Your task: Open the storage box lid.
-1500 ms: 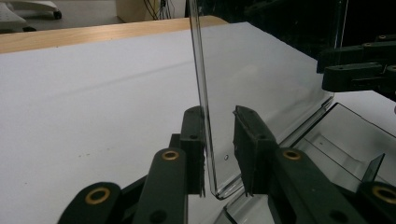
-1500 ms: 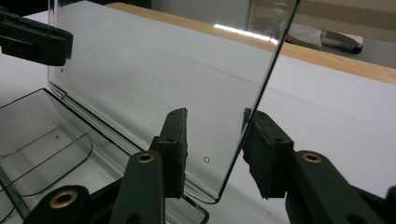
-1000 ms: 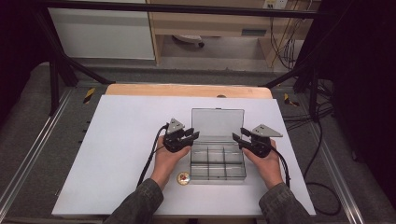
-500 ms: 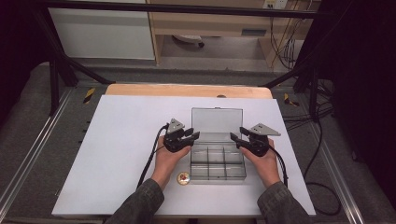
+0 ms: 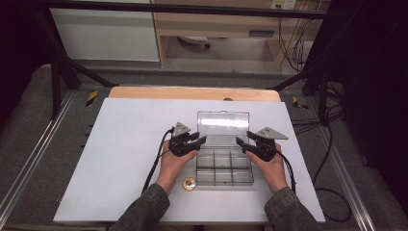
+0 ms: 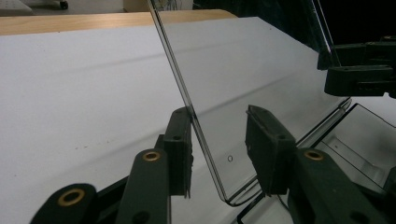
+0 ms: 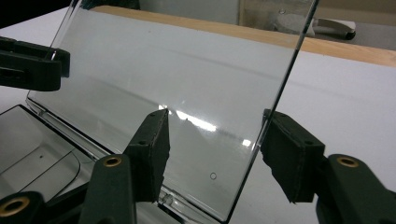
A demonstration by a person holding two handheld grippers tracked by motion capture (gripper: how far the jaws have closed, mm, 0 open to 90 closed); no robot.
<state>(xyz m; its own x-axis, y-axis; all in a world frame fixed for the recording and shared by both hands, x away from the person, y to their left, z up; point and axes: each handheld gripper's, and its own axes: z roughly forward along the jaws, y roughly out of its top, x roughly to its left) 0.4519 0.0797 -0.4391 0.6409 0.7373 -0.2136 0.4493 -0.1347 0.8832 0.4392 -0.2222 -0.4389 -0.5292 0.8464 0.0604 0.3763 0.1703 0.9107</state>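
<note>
So here both hands are parked on either side of a clear plastic compartment box (image 5: pixel 223 166) that sits on the white table (image 5: pixel 120 144), a bit toward the near edge and right of the middle. Its lid (image 5: pixel 223 123) is swung up and stands tilted back on the far side of the tray part.

The left gripper (image 5: pixel 195 143) comes in from the box's left side, with the person's left hand (image 5: pixel 174 161) under it and the forearm running back to the near edge of the table. It's held roughly level, jaws pointing right at the lid's left edge. In the left gripper view the lid's (image 6: pixel 243 84) edge runs between the two jaws, right by one pad while the other pad stands clearly off it. So the jaws are apart, not clamping, and they've just been opening.

The right gripper (image 5: pixel 243 144) mirrors it from the right side, right hand (image 5: pixel 270 166) cupped below it, wrist angled inward, jaws pointing left. In the right gripper view the lid's (image 7: pixel 177 79) right edge sits between the pads with a gap on the inner side. Those jaws are spread too and have just been opening.

There's a small round gold coin-like thing (image 5: pixel 188 183) on the table just beside the box's near left corner, close to the left wrist.
</note>
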